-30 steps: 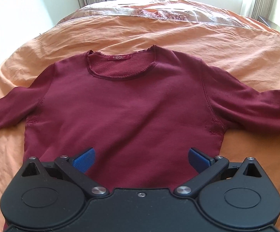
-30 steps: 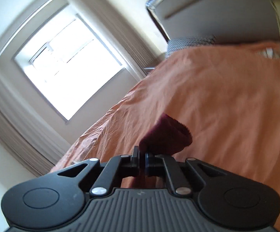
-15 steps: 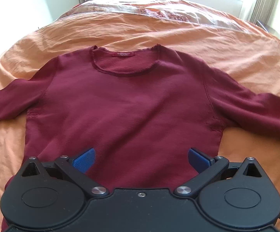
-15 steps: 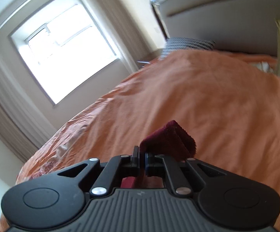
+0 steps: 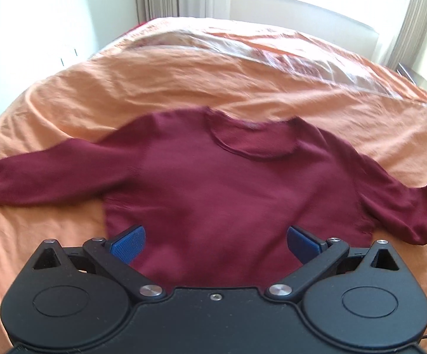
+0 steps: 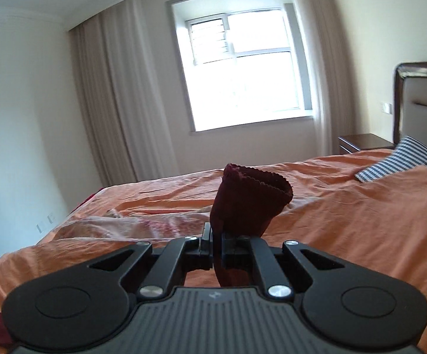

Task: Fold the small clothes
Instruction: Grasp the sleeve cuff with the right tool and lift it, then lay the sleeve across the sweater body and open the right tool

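**Maroon sweater spread on the bed, one cuff pinched and lifted**

A maroon long-sleeved sweater lies front up on an orange bedspread, its round neckline pointing away from the left wrist camera and its body flat. The sleeve on the left of that view stretches out sideways along the cover. The sleeve on the right bends at the edge of the picture and rises off the bed; that part is blurred.

In the right wrist view the sleeve cuff stands up above the right gripper, its frayed-looking rim open like a small cup. The jaws are clenched on the fabric just below the cuff, with more maroon cloth hanging under them.

The left gripper hovers over the lower part of the sweater's body. Its blue pads are spread wide apart with nothing between them; whether they touch the cloth cannot be told.

Around this, the bedspread is wrinkled, with a paler patterned cover at the far end. A blue checked pillow sits near a dark wooden headboard, beside a nightstand. Pale curtains flank a bright window
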Demonstrator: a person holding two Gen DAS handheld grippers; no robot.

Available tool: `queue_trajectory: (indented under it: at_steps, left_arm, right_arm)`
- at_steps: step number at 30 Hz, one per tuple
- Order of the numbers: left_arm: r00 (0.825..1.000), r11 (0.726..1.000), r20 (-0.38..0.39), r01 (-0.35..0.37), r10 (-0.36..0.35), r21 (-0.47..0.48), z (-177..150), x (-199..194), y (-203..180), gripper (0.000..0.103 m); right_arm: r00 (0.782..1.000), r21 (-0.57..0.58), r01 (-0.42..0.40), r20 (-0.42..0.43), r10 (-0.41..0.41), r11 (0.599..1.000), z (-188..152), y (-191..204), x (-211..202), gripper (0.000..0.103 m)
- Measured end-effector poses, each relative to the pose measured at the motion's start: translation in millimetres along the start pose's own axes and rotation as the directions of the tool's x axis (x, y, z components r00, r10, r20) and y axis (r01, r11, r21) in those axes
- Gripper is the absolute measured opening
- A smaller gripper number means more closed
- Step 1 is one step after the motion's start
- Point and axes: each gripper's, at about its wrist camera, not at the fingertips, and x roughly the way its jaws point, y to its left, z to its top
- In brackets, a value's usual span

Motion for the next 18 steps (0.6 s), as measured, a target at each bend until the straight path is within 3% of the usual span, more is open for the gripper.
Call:
queue_trajectory:
  at_steps: [5,10,18]
  left_arm:
    - [1.000,0.999,0.011,-0.015,0.015,-0.035,5.4,-3.8,47.5,0.102]
    - [1.000,0.997,0.005,-0.028,0.029,-0.069,3.8,0.1,94.0,0.102]
    - [0.996,0.995,-0.012,-0.084,0.084,-0.051,-7.3,20.0,150.9,0.102]
  right_arm:
    - [0.994,-0.127,-0.106,-0.037,0.102,0.986,-22.0,92.6,21.4,0.006]
    - [0.979,-0.194,-0.178,-0.130,0.155,0.965,-76.2,170.2,45.5,0.006]
    - [0.954,-0.228,-0.218,-0.254,0.159,0.949,-175.2,241.9,87.3,0.006]
